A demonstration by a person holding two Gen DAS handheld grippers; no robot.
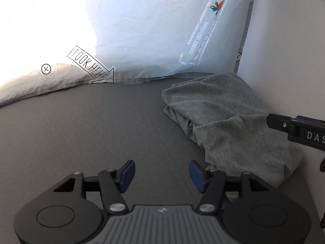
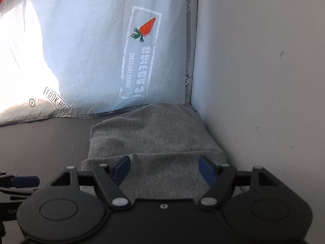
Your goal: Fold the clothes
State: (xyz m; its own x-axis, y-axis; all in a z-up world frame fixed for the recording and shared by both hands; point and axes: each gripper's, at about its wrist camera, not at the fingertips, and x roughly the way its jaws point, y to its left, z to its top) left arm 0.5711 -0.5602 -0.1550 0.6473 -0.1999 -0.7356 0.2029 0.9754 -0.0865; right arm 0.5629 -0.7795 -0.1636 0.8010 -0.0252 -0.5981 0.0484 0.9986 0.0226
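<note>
Folded grey garment [image 2: 154, 140] lies on the dark mat [image 1: 81, 126] in the far right corner, against the white wall [image 2: 264, 81] and printed pillow [image 2: 101, 50]; left gripper [image 1: 162, 173] and right gripper [image 2: 164, 169] both released, empty.

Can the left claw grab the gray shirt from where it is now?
Probably yes. The left claw is open with only bare gray mattress between its fingers, and the folded gray shirt lies just beside it, with nothing between. The right claw hangs over the shirt, so they might bump.
</note>
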